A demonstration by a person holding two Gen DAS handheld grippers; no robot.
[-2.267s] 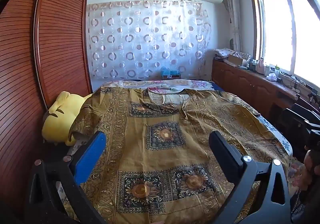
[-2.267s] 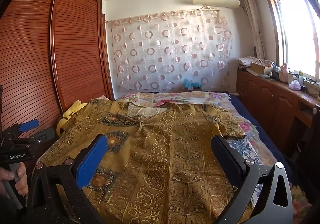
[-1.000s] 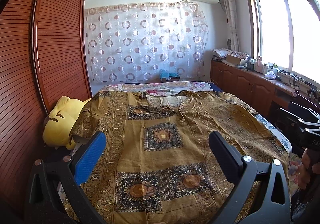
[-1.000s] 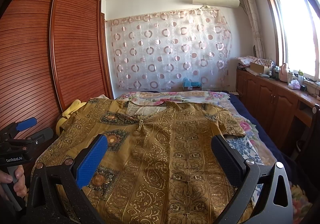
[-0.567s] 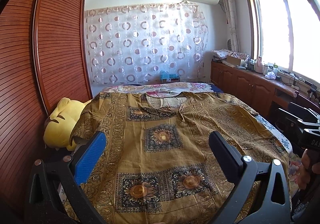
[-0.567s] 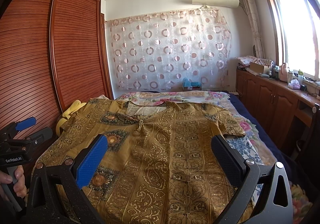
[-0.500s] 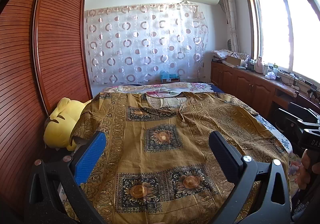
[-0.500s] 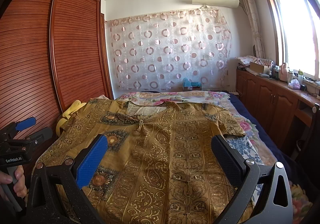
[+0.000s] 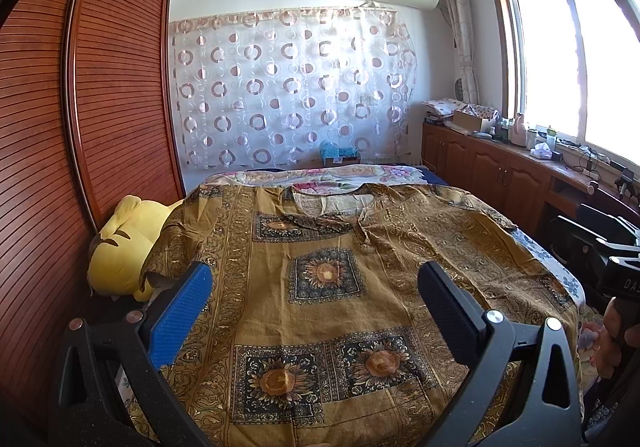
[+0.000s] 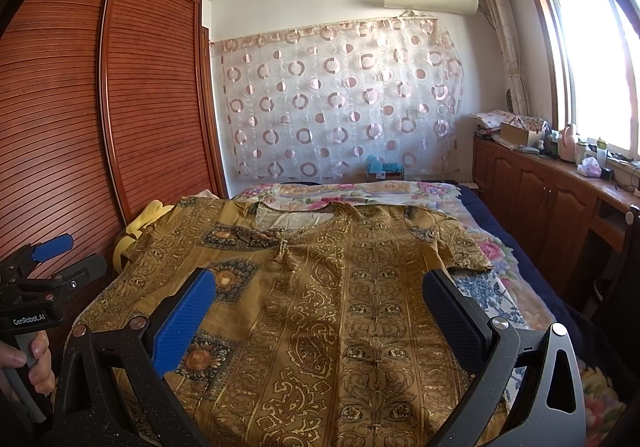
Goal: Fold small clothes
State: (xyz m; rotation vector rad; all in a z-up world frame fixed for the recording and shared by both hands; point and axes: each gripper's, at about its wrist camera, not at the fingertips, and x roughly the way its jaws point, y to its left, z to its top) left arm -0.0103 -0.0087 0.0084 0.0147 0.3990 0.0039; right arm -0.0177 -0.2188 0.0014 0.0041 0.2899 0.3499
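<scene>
The patterned shirt (image 9: 328, 287) lies spread flat on the bed (image 10: 500, 247), collar at the bed's far end. Left gripper (image 9: 312, 307) and right gripper (image 10: 320, 311) hover with fingers spread, empty. Best to pinch each sleeve edge low, then fold evenly inward.
</scene>
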